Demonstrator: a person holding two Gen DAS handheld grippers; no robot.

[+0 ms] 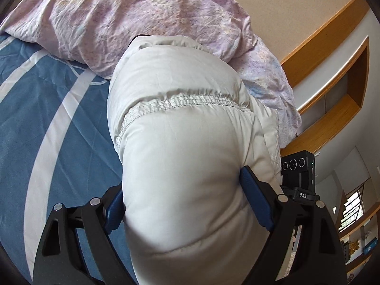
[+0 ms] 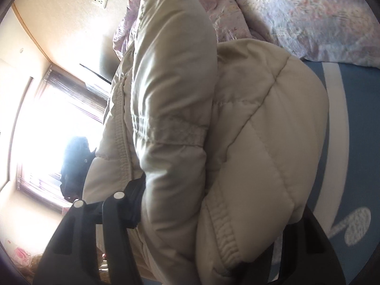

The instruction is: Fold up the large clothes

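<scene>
Our left gripper [image 1: 182, 201] is clamped across a thick, puffy roll of the cream padded jacket [image 1: 185, 123], blue pads pressed into both sides. Our right gripper [image 2: 213, 213] pinches another bunched part of the jacket, with a sleeve and its elastic cuff draped over it. The jacket hangs lifted between both, above the blue striped bed sheet [image 1: 47, 109] and in front of the pink quilt [image 1: 118, 19]. We judge the folding midway: sleeves gathered in, but the bundle not yet laid flat.
</scene>
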